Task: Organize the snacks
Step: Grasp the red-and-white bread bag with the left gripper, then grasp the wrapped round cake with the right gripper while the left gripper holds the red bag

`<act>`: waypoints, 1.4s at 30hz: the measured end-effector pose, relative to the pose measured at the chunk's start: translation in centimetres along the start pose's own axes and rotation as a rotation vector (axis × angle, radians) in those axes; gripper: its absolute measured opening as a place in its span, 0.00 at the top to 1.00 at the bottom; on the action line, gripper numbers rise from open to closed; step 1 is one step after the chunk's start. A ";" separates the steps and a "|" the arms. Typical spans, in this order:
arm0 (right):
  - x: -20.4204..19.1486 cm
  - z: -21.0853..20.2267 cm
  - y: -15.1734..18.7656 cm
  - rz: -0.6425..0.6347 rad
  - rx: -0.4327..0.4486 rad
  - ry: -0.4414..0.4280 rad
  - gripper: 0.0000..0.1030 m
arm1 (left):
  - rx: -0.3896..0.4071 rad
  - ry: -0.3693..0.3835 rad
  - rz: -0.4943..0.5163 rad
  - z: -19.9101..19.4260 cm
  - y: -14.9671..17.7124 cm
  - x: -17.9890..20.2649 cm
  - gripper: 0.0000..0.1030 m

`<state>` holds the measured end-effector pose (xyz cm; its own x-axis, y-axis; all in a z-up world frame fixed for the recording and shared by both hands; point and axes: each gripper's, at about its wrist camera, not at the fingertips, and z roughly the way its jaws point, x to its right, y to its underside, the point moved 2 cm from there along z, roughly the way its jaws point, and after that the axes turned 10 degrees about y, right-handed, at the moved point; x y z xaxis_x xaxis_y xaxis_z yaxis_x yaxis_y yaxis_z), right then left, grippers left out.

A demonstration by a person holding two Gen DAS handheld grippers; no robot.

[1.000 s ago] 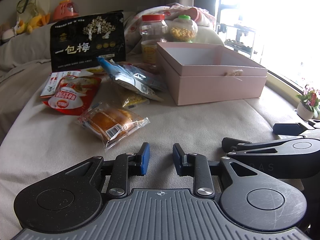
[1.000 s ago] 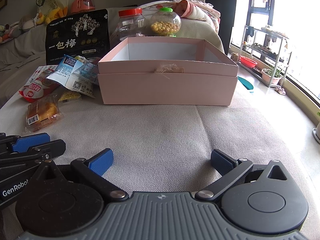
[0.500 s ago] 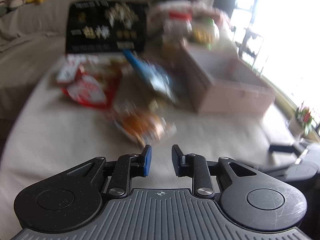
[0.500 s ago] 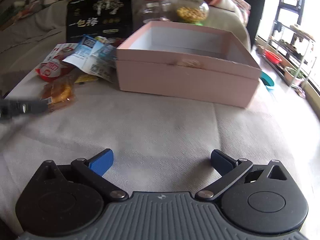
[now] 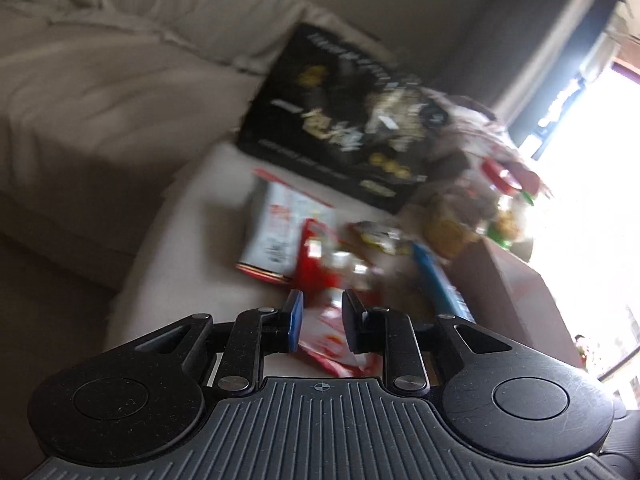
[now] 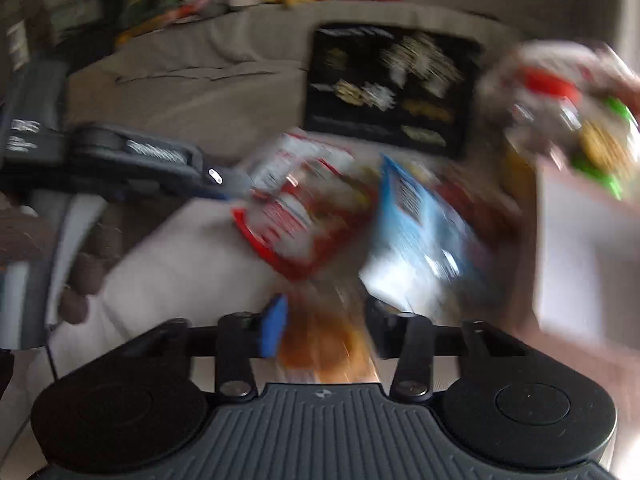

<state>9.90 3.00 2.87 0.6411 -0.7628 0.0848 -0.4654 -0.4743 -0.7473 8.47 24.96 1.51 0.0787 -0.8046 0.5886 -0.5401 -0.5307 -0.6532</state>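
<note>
Between right gripper fingers, parted: blurred bread packet, lengthwise; left gripper fingers parted over red packet.

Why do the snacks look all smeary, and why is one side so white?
Right wrist view: motion blur smears the red packet and blue packet, while the right tongs look sharper. Left wrist view: also blurred and tilted; window glare whitens the right edge, and the left tongs stay crisp.
</note>
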 end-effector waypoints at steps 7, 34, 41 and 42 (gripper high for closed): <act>0.3 6.5 -5.9 -0.021 -0.072 0.087 0.78 | -0.026 0.003 0.005 1.5 -0.8 -2.1 0.75; 2.9 5.2 -2.7 0.087 -0.085 -0.008 0.84 | -0.063 0.205 0.099 5.8 0.0 3.6 0.59; 2.1 4.8 -2.3 0.044 -0.081 0.029 0.84 | -0.103 0.113 0.114 8.0 0.9 3.0 0.64; 2.0 4.6 -2.2 0.041 -0.077 0.032 0.84 | -0.093 0.116 0.115 7.9 0.9 2.8 0.65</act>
<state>15.06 4.59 1.65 0.6009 -0.7956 0.0771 -0.5374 -0.4735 -0.6978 14.82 20.15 -1.23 -0.0817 -0.8195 0.5672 -0.6158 -0.4060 -0.6752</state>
